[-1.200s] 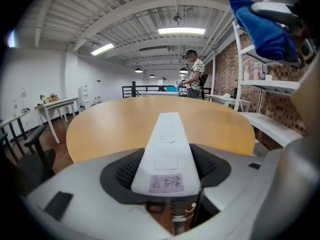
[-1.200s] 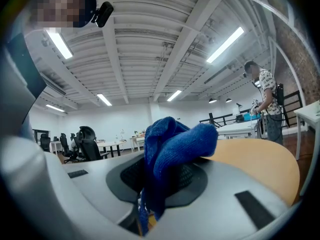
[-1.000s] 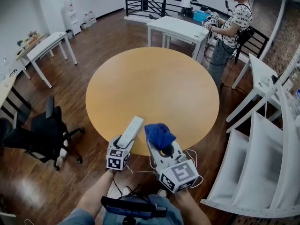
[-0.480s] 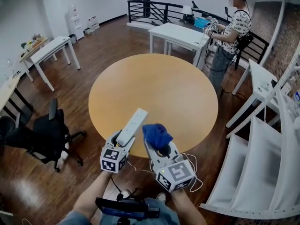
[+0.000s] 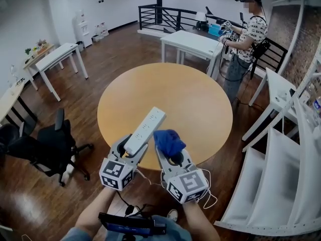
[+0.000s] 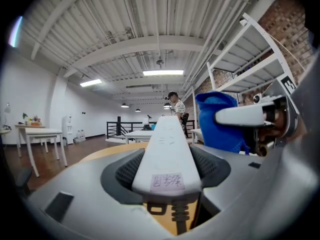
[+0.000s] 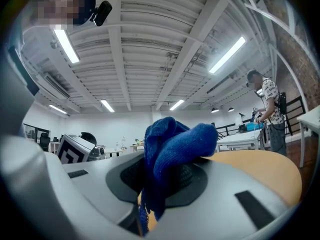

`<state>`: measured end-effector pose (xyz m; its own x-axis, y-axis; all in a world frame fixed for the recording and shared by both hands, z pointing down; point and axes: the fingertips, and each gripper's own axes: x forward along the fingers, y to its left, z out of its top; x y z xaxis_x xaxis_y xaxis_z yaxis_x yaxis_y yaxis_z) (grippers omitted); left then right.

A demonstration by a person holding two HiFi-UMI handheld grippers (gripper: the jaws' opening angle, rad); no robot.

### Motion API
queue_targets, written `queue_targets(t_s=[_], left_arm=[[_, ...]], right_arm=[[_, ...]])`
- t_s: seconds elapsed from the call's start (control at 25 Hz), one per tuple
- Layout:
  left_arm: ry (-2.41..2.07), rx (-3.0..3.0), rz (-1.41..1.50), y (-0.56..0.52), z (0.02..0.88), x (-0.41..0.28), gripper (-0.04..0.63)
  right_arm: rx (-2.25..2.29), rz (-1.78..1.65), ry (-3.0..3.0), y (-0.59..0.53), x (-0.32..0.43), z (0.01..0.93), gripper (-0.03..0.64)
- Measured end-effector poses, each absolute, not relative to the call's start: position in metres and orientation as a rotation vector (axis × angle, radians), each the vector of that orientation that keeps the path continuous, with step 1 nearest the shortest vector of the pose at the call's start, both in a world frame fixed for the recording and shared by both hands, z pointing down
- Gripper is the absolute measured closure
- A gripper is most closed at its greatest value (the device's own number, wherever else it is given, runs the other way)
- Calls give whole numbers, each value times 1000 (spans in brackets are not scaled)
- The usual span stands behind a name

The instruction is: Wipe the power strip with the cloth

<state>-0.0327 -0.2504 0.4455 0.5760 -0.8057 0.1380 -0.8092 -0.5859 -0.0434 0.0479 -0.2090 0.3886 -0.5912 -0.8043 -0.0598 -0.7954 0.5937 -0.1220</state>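
The left gripper (image 5: 134, 145) was clamped on the near end of the strip (image 5: 148, 127), which jutted forward from its jaws over the table (image 5: 190, 99). Just right of it, the right gripper (image 5: 170, 154) pinched the cloth (image 5: 168, 140), bunched above its jaws. Far beyond both stood 1 person (image 5: 246, 39).

No text is readable. A small pale label (image 6: 166, 182) on the power strip (image 6: 165, 144) carries handwritten marks, too blurred to read; the print on a far person's shirt (image 5: 256, 29) is too small
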Motion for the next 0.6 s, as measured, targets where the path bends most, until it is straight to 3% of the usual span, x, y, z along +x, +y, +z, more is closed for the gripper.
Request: queue_targets(t_s=[0.36, 0.6], left_arm=[[-1419, 2838, 213, -226, 408, -18, 307], [-1424, 2874, 265, -221, 406, -17, 308]], right_arm=[[-1355, -89, 2697, -199, 49, 376, 545], [-1227, 29, 2653, -190, 38, 318, 545]])
